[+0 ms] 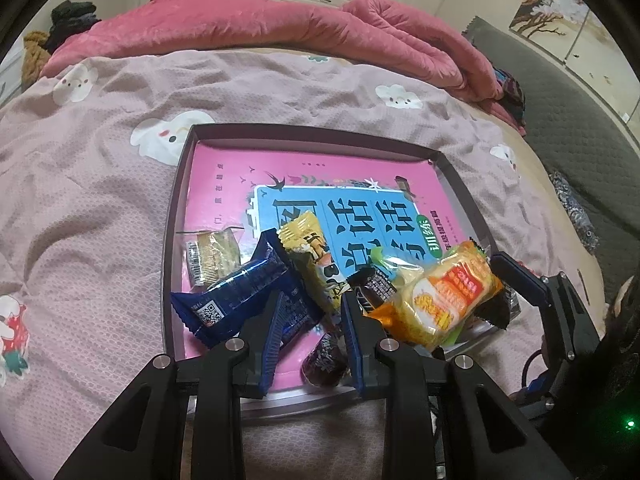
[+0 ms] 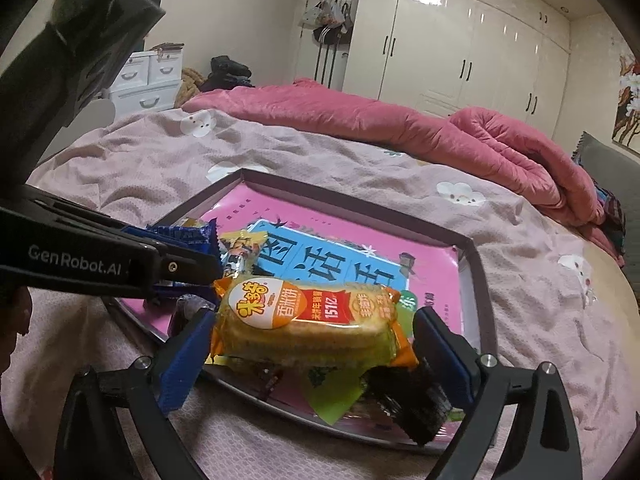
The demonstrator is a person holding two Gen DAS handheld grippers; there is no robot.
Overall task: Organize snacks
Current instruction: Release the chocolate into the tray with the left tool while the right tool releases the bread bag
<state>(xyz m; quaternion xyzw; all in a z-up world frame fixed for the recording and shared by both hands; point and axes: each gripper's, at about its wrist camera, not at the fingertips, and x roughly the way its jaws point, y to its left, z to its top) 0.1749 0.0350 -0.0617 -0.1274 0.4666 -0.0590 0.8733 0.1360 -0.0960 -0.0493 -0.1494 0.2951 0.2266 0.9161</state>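
Observation:
A shallow grey tray (image 1: 176, 216) with a pink book (image 1: 224, 184) in it lies on the bed. Several snack packets crowd its near end. My left gripper (image 1: 311, 300) is shut on one end of a blue packet (image 1: 236, 296); in the right wrist view the left gripper (image 2: 200, 272) comes in from the left beside the blue packet (image 2: 180, 236). My right gripper (image 2: 314, 316) stands wide open around an orange rice-cracker packet (image 2: 308, 320), which rests on other snacks; its pads are clear of the packet. A yellow packet (image 1: 308, 248) and a small black packet (image 1: 372, 284) lie between.
A clear-wrapped biscuit (image 1: 212, 256) lies by the tray's left wall, and a dark purple packet (image 1: 324, 360) sits under my left fingers. A pink quilt (image 1: 280, 28) is bunched along the far side of the bed. White wardrobes (image 2: 460, 52) stand behind.

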